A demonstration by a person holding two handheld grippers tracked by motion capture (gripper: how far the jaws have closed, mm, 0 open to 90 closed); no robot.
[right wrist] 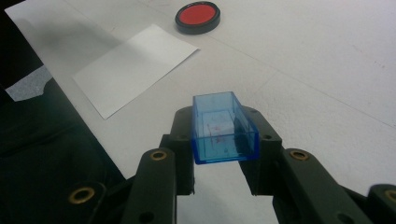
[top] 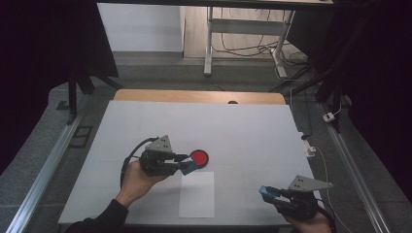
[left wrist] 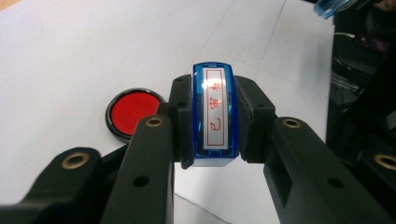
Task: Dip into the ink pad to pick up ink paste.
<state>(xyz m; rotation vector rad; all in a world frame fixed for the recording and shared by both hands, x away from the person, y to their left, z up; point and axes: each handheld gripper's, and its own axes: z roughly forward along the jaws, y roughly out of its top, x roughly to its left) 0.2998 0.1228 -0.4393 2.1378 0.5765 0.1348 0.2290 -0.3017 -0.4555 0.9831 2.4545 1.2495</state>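
The small blue stamp (left wrist: 215, 116) is clamped by its long flat sides in the left gripper (top: 187, 164), beside the red ink pad (top: 198, 157), while its light, rigid, slippery-looking plastic cap (right wrist: 224, 128) is pinched likewise in the right gripper (top: 268, 192) at the near right.

Both hand-held grippers (top: 187, 164) (top: 268, 192) clamped.

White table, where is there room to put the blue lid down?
The white table is bare behind the red ink pad and between the paper sheet and the right gripper. Around the left gripper it is crowded.
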